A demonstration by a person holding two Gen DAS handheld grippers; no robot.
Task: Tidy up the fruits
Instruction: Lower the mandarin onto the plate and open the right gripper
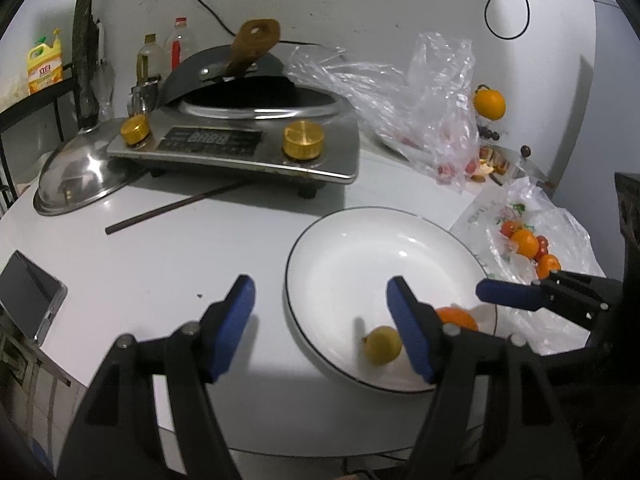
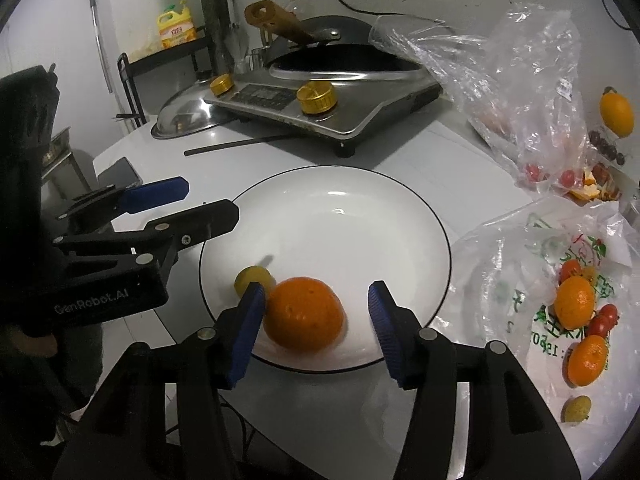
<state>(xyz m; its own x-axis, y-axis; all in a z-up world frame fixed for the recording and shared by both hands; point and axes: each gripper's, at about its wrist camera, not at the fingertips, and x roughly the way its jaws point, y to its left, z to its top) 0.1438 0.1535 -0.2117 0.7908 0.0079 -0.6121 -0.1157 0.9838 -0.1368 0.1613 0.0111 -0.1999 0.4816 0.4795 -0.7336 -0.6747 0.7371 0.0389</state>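
Right wrist view: orange (image 2: pixel 304 312) dropped on plate (image 2: pixel 400 200), both grippers' fingers (image 2: pixel 250 320) apart, next grabbing more fruit (image 2: pixel 574 302) at right.

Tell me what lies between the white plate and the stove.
Only a dark chopstick on bare tabletop between white plate and stove, seen in both wrist views.

The left gripper (image 2: pixel 182 204) carries "GenRobot.AI" on its black body. The printed plastic bag (image 2: pixel 532 320) shows upside-down digits — roughly "1580" — and the yellow bottle (image 1: pixel 44 66) carries unreadable red characters.
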